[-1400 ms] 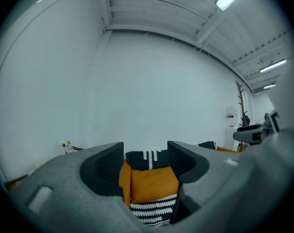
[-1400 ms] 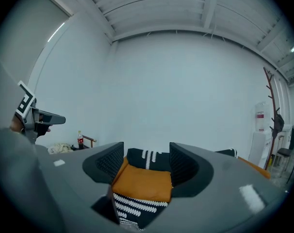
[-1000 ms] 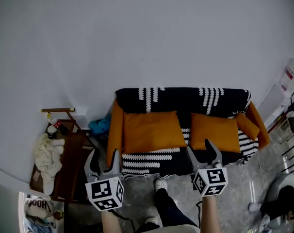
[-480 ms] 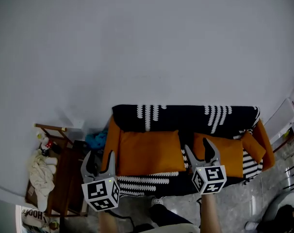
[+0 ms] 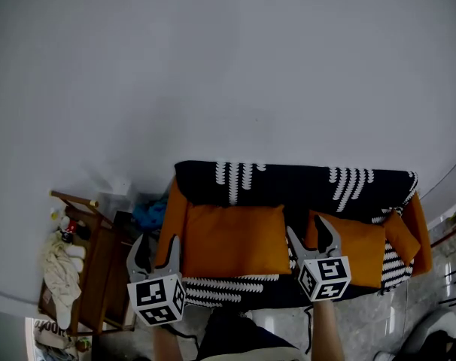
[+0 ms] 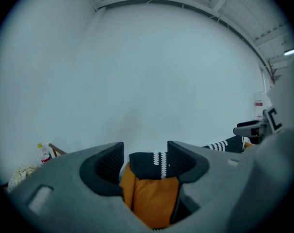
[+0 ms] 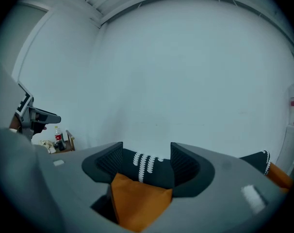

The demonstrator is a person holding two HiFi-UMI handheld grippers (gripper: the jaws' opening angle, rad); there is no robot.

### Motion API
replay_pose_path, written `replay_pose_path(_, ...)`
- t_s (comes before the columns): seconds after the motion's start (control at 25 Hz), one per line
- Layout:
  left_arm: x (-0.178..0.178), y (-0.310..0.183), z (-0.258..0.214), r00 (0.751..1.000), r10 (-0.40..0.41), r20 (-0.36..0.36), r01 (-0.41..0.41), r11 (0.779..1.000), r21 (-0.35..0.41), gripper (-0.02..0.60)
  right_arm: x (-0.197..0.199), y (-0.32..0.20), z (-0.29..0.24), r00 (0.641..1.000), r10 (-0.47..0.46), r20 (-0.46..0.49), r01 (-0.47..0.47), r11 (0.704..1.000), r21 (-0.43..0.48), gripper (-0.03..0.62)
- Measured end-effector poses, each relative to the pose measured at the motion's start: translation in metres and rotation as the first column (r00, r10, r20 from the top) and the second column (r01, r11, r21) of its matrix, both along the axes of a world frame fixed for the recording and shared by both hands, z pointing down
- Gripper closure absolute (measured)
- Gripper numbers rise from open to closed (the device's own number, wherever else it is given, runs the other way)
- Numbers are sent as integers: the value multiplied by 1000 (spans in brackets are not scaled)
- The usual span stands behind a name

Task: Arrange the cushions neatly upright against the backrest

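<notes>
Orange large cushion (image 5: 235, 239) sits left on black-and-white sofa (image 5: 213, 286), up against backrest (image 5: 288, 183); second cushion (image 5: 360, 250) right, small cushion (image 5: 403, 235) jammed by right armrest. Left gripper (image 5: 159, 248) jaws spread, nothing between, hovering short of sofa front. Right gripper (image 5: 311, 235) released too, empty, covering second cushion's left edge in head view. Bare wall (image 5: 213, 66) behind. Side table (image 5: 100, 269) crowds sofa's left arm. Sofa front edge partly hidden behind grippers; table clutter hard to make out
</notes>
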State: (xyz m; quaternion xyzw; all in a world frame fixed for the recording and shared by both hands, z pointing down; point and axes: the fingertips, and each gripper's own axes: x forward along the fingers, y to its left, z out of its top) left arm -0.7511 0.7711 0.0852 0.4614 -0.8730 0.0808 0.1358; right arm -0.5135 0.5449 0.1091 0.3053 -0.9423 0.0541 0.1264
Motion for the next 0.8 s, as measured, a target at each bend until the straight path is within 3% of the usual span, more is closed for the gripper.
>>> replay_pose_path(0.32,-29,-46,41,997,30,-64,-34,997,-73,295,-26,-39,40,998,45,-49,-49,996,-69,290)
replay_pose_path(0.8,-122,-110,136,974,87,-209,-129,972,-198,295,-85,-102,117,974,97,-205,-119,988,-100,296)
